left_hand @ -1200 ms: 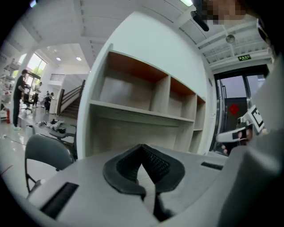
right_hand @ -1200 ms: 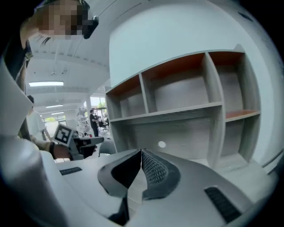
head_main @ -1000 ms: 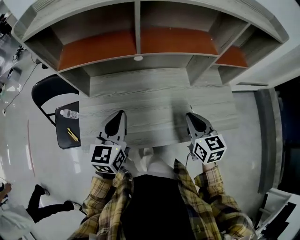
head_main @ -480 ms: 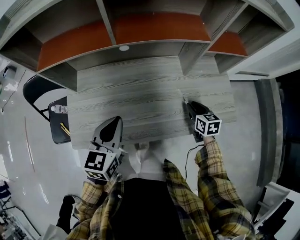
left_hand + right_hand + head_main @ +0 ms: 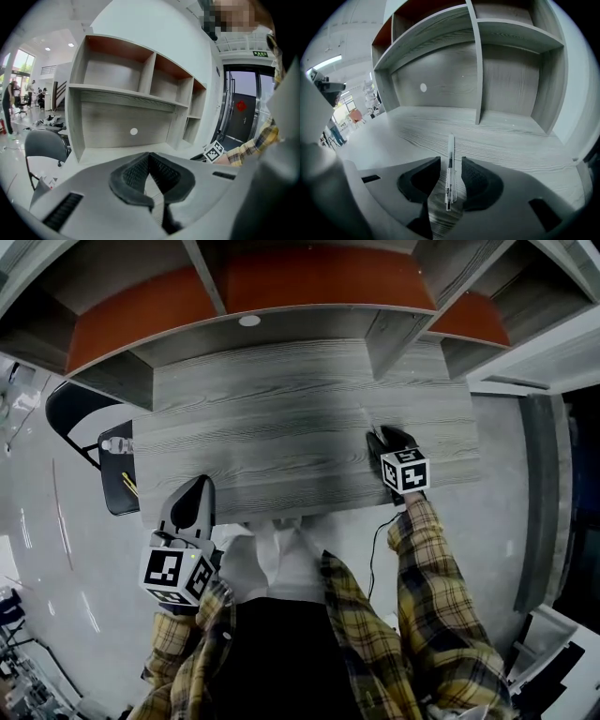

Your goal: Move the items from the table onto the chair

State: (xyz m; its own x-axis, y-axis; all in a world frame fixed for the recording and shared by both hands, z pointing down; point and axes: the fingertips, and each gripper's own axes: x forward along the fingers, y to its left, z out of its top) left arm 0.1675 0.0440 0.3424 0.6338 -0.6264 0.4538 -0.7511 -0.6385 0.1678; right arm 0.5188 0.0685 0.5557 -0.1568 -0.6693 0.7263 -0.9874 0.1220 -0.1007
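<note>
Pen (image 5: 449, 174) lies on the table (image 5: 506, 140) between the right claw's (image 5: 450, 163) just-opened jaws, ungripped.

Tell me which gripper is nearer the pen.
Right. The right gripper, jaws just opening, straddles the pen; the left gripper hangs off the table, far left of it.

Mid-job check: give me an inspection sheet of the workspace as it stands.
Surface: grey wood table, bare apart from one pen.
Job's things: pen flat on table; bottle and thin yellow item on chair seat.
Clutter: nothing seen.
Grippers: left gripper shut, empty; right gripper jaws have just been opening, straddling the pen, not pressing it.
Cables: black cable hangs below right gripper.
Surroundings: shelves above table; glossy floor.
</note>
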